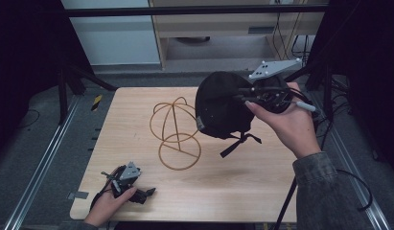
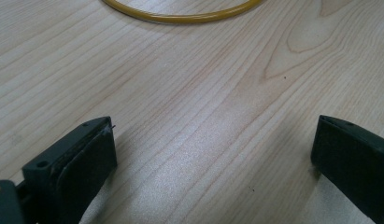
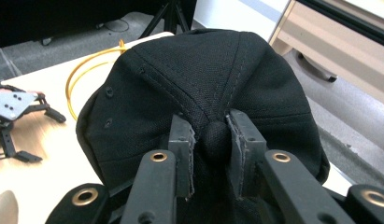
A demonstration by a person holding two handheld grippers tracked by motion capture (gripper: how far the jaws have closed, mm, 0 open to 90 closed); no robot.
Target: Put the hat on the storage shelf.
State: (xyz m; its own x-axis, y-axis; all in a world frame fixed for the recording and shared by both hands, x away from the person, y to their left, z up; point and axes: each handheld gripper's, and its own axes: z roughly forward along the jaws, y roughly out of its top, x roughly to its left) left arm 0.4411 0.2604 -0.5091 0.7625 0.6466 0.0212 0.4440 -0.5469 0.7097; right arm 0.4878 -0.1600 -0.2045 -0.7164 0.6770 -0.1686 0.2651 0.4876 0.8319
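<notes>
Black woven cotton, stitched in wedge panels with small eyelets, makes up the cap (image 3: 199,79) that the right gripper (image 3: 213,137) holds up above the far right part of the table (image 1: 137,120). Its jaws are pinched tight on the round fabric button at the crown, where the seams meet. In the high view the cap (image 1: 221,105) hangs on its side, crown toward the right hand (image 1: 285,127) and opening turned left toward the stand; its black strap dangles below, ends loose. I can read no logo or writing on it.

Just left of the cap stands a hat stand (image 1: 178,132) of thin yellow-gold wire: a flat ring as its base on the wood, with curved hoops rising into a dome shape. Cap and stand look close, but I cannot tell whether they touch.

Pale wood grain with a smooth, faintly glossy finish covers the table. At its near left corner the left gripper (image 1: 137,191) rests low on the surface, its jaws spread wide with bare wood between them, pointing toward the stand's base ring (image 2: 180,16).
</notes>
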